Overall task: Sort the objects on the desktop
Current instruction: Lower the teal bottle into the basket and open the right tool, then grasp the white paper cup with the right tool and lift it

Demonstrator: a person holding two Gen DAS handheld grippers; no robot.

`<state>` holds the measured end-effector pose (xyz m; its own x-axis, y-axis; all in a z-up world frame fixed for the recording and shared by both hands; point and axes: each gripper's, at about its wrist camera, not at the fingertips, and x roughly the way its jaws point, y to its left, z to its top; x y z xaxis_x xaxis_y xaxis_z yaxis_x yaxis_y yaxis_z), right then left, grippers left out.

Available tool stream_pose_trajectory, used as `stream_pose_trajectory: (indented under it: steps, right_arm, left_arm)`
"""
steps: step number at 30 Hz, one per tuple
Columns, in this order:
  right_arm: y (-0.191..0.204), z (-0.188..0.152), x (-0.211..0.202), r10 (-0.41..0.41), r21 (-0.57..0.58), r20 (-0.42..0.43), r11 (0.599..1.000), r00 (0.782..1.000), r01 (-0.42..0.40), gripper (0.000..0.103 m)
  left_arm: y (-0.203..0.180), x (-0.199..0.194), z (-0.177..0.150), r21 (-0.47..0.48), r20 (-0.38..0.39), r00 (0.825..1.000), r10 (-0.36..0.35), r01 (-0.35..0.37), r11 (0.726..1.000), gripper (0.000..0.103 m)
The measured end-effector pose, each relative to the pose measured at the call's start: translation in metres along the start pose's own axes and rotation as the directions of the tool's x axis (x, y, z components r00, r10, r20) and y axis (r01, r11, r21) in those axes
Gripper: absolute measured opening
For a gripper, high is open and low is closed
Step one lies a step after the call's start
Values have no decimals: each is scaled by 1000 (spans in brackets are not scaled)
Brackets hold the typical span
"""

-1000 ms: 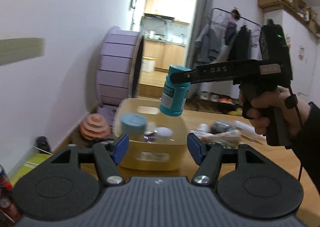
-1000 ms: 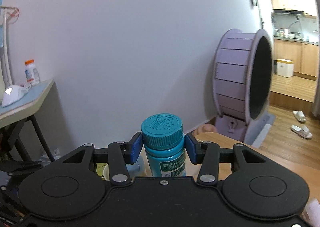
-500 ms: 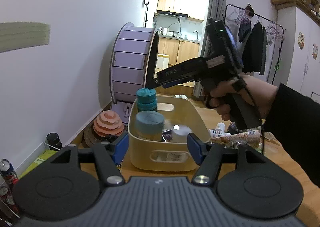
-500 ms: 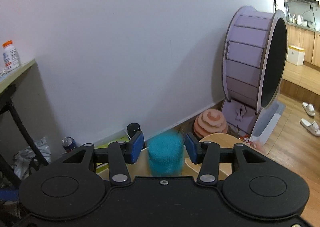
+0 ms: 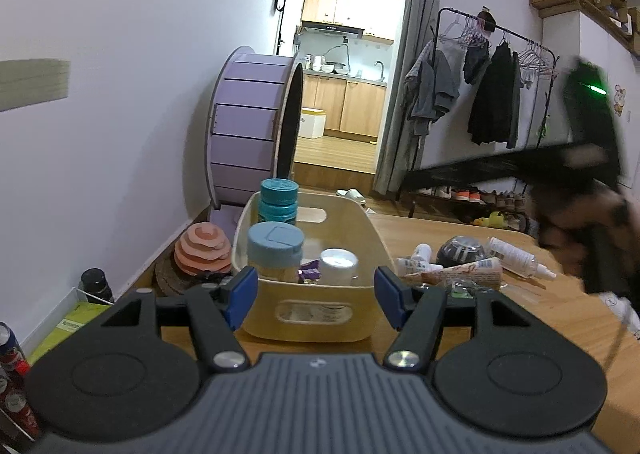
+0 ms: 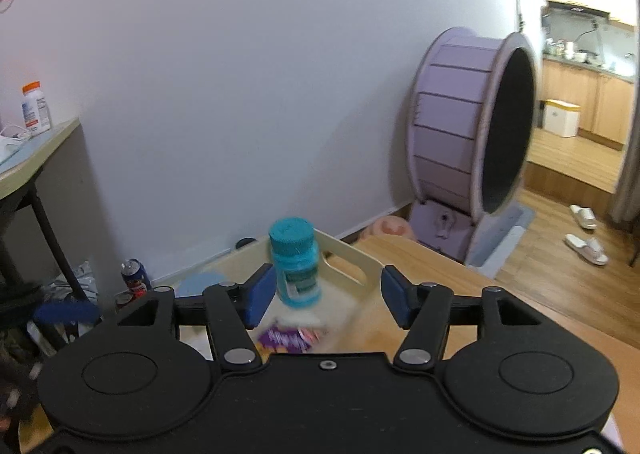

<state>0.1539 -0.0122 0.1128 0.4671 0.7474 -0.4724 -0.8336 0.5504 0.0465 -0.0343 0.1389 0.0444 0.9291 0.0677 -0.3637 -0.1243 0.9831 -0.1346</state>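
Note:
A teal pill bottle stands upright in the far left corner of the cream bin; it also shows in the right wrist view, free of the pads. The bin also holds a light-blue-lidded jar, a white-lidded jar and a purple wrapper. My left gripper is open and empty, just short of the bin's near wall. My right gripper is open and empty above the bin; in the left wrist view it is a blur at the right.
On the wooden table right of the bin lie small white bottles, a tube and a dark round object. A purple wheel and a pink ridged toy stand on the floor by the wall.
My right gripper lowered the teal bottle into the bin, opened and let go, then pulled back to the right. The left gripper moved slightly nearer the bin.

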Motion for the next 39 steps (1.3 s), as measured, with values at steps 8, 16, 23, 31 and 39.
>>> stream_pose_trajectory:
  steps: [8, 16, 23, 31, 39]
  right_arm:
    - [-19, -51, -77, -113, 90, 33, 990, 993, 109, 64]
    - [-46, -96, -81, -167, 174, -25, 970, 986, 169, 64]
    - [-60, -106, -62, -156, 164, 12, 975, 988, 152, 89]
    - [-71, -114, -40, -118, 151, -18, 981, 993, 120, 78]
    - [-73, -118, -28, -54, 187, -30, 981, 998, 59, 56]
  left_arm:
    - [-36, 12, -6, 34, -22, 997, -77, 77, 996, 63]
    - [-64, 20, -14, 77, -42, 992, -118, 121, 990, 64]
    - [-76, 30, -18, 102, -60, 990, -125, 131, 986, 64]
    - [-75, 36, -18, 84, -67, 989, -129, 134, 987, 64]
    - [-78, 38, -19, 91, -75, 990, -123, 130, 987, 64]
